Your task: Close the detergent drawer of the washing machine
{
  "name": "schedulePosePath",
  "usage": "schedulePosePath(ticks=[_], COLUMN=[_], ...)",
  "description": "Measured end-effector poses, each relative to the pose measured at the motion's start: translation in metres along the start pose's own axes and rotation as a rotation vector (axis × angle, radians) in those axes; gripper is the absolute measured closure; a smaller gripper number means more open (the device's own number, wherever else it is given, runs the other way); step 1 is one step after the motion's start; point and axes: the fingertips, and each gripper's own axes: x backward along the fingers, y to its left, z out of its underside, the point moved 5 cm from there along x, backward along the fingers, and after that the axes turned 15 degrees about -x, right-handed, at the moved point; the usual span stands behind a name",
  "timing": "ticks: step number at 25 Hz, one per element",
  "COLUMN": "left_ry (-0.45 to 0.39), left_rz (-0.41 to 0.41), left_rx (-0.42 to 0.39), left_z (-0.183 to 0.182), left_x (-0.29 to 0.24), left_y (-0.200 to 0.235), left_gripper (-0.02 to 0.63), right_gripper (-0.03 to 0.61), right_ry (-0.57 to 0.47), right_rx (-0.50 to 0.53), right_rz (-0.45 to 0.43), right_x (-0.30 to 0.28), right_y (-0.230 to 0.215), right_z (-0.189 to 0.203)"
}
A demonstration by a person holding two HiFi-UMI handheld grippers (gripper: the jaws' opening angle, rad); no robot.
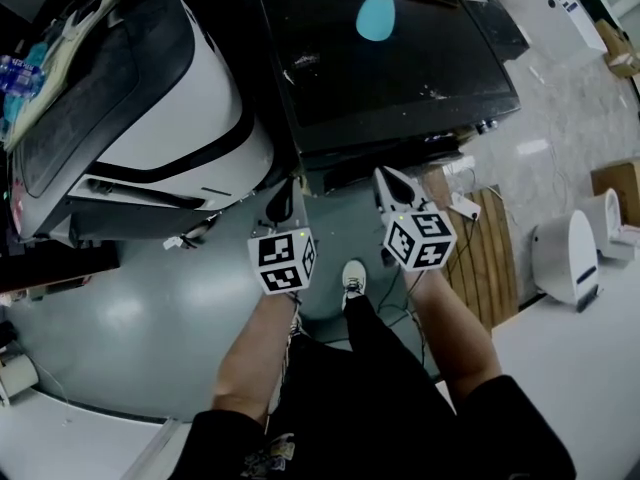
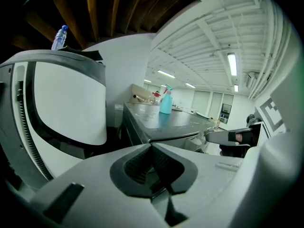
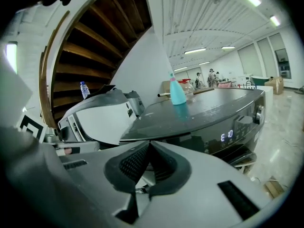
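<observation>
Your left gripper (image 1: 280,203) and right gripper (image 1: 392,183) are both clenched and empty. The drawer (image 3: 244,156) seems to jut from the washer (image 1: 390,48) front, ahead of the right gripper. Push it squarely with closed tips.

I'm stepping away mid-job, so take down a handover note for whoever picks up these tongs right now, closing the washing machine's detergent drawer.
Left tongs: shut, empty, held in the air in front of the machine, touching nothing.
Right tongs: shut, empty, level with the left tongs, also touching nothing.
Washing machine: dark, straight ahead, with a teal bottle on its top. Its lit control panel faces the right tongs.
Done: cannot tell. No view shows the drawer clearly, so open or closed is unconfirmed.
Left: find the drawer on the front and push it flush if it sticks out.
</observation>
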Motion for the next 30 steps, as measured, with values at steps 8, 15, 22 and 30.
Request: schedulePosePath(ticks=[8,15,22,30], left_ry=[-0.100,-0.176,-0.214,-0.174], left_rz=[0.040,0.065,0.125,0.191], left_rx=[-0.057,-0.059,-0.093,-0.136], left_z=[-0.022,-0.034,-0.026,0.003], left_x=[0.094,0.192,0.267,0.309], left_y=[0.027,0.066,0.097,0.110], left_gripper=[0.611,0.611,0.611,0.611], right_gripper=[0.580,0.580,0.580,0.580], right_ry=[-0.069,-0.114,-0.160,-0.162], right_rx=[0.004,0.063,0.183,0.205], right_rz=[-0.106,-0.168,-0.203,-0.229], right_x=[0.047,0.091,0.124,0.147], right_y=[0.090,0.186,0.267,0.319], right_z=[0.004,0.018,0.050,0.097])
